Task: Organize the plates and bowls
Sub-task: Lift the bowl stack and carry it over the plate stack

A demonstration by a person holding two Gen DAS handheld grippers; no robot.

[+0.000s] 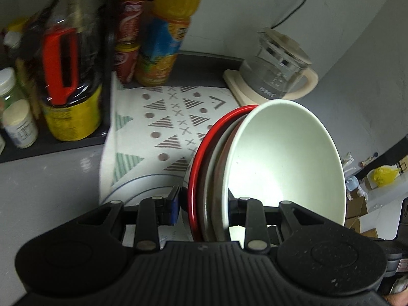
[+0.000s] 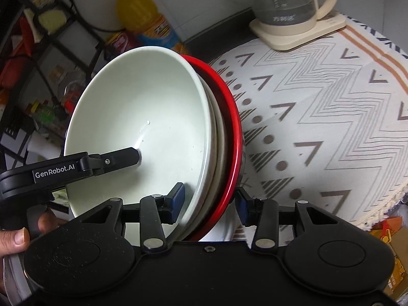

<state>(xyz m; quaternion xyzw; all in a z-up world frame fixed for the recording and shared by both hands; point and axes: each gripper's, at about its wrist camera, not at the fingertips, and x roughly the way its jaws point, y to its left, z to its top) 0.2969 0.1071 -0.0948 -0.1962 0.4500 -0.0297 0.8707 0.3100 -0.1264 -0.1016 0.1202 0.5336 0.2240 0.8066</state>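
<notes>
A stack of dishes stands on edge between both grippers: a white bowl (image 1: 285, 158) in front, a pale plate (image 1: 216, 168) behind it, and a red-rimmed plate (image 1: 201, 153) at the back. In the left wrist view my left gripper (image 1: 204, 206) is shut on the stack's lower rim. Seen from the right wrist, the same bowl (image 2: 137, 107) and red-rimmed plate (image 2: 233, 127) sit between the pads of my right gripper (image 2: 210, 201), shut on the rim. One left gripper finger (image 2: 119, 159) reaches inside the bowl. A white, blue-ringed plate (image 1: 142, 186) lies on the cloth below.
A patterned cloth (image 2: 318, 117) covers the table. A glass kettle (image 1: 278, 68) on a cream base stands at the back. Bottles and cans, including an orange drink bottle (image 1: 168, 30), crowd the dark shelf (image 1: 63, 145) at the left. A hand (image 2: 12, 239) grips the left gripper's handle.
</notes>
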